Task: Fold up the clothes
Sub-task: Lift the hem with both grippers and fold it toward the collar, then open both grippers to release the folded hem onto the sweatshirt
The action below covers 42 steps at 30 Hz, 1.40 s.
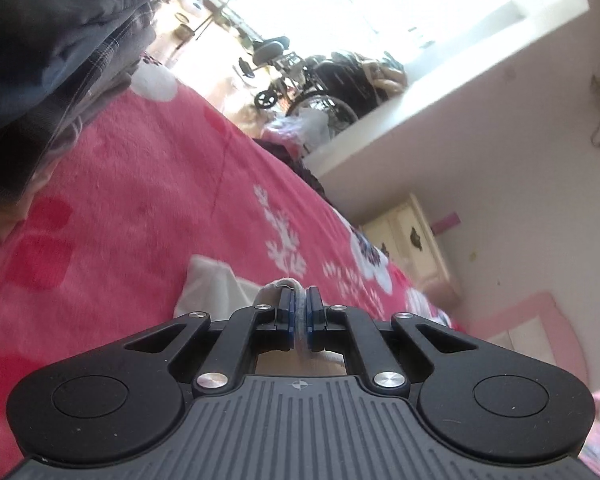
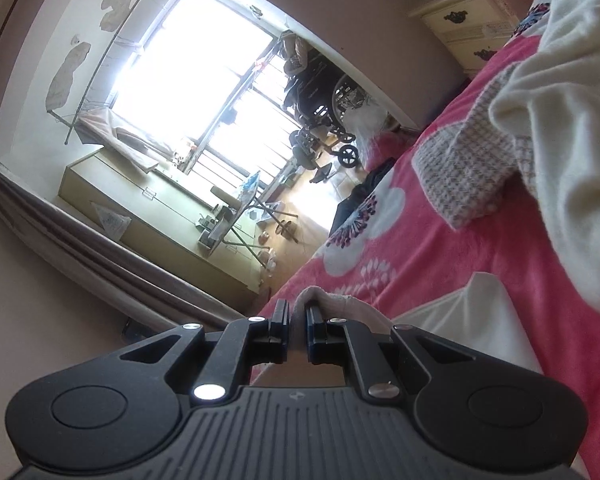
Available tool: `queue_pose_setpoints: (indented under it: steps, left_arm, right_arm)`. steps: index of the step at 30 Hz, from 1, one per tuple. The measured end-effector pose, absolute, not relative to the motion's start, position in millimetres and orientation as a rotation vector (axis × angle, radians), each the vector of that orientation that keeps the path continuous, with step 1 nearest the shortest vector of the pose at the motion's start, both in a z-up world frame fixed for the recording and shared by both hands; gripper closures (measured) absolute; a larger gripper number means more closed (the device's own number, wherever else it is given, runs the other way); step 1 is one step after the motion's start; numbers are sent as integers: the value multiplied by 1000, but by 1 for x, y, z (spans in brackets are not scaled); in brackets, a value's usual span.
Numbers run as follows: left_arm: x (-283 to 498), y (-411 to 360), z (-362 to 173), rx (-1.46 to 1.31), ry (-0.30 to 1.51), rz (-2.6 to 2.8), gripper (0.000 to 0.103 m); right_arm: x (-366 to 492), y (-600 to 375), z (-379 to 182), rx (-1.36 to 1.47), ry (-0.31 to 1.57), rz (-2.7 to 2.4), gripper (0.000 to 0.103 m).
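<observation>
Pinched nearly shut, the left gripper (image 1: 298, 300) has a thin edge of a cream garment (image 1: 210, 286) between its blue pads, and the right gripper (image 2: 298, 312) is likewise clamped on a thicker fold of the same pale cloth, which bulges over its fingertips. Both hold the fabric just above the pink blanket (image 1: 140, 184) that covers the bed, so the garment hangs or drapes below and behind the grippers, mostly out of sight.

Judging by this, the fold looks to be under way rather than finished: one piece is held by two edges and not yet laid flat. More work seems left, since a fleecy white garment with a houndstooth-lined cuff (image 2: 471, 168) lies loose on the blanket to the right of the right gripper, and a heap of dark clothes (image 1: 52, 52), grey and plaid, is piled on the blanket's far left side in the left wrist view.

The blanket is plush, with white flower prints. The cream cloth looks soft and knitted, its edge rolled. Beyond the bed's far edge stands a wheelchair (image 2: 331, 104) below a bright window.
</observation>
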<state>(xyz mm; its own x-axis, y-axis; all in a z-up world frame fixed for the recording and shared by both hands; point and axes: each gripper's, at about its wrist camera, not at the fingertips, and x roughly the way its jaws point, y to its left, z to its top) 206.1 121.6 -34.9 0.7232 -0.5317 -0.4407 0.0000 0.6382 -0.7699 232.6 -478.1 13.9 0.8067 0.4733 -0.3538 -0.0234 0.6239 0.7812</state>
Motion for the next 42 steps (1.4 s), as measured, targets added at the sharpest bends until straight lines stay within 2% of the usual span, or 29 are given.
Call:
queue_pose_setpoints:
  steps: [8,11,13,15,16,17,22,24,29,31,33,35,42]
  left_arm:
    - [245,118,-70,-891,750,-275,100]
    - [261,119,-90,-955,814,-252,98]
    - [273,121,-105,-1025,867,-225,92]
    - [278,125,-114,-1100,867,-232,77]
    - [280,127,-116,-1135,861,-237,74]
    - [281,128,-119,-1169,856,-242,69]
    - [276,136,-112,-1195,821,-241,57]
    - [271,142,-106,-1191,805,-245,52]
    - [247,152,-89,-1157,792,-282,51]
    - [229,151,-77,-1095,813,-335,51]
    - [208,148,-66,-1011,853,-381,51]
    - [182,145,-58,-920,902,-416,50]
    - [85,144,-63,-779,1014,-469,49]
  right_arm:
    - [279,-475,-25,854,610,232,95]
    - [300,-480,-46,883,631,169,95]
    - [315,-490,-71,972,651,123,92]
    - [327,-503,-96,1063,681,72,83]
    - [330,-509,-105,1102,688,45,69]
    - [332,-514,-113,1134,692,22,65]
    - [326,-518,-111,1082,699,30,62]
    - [316,-512,-98,1015,717,64,62]
    - [271,-500,-57,832,764,161,54]
    - [244,-500,-43,782,793,188,48]
    - [212,-502,-34,747,821,195,47]
    - [180,-509,-34,745,853,170,40]
    - [88,-541,-77,974,944,41,37]
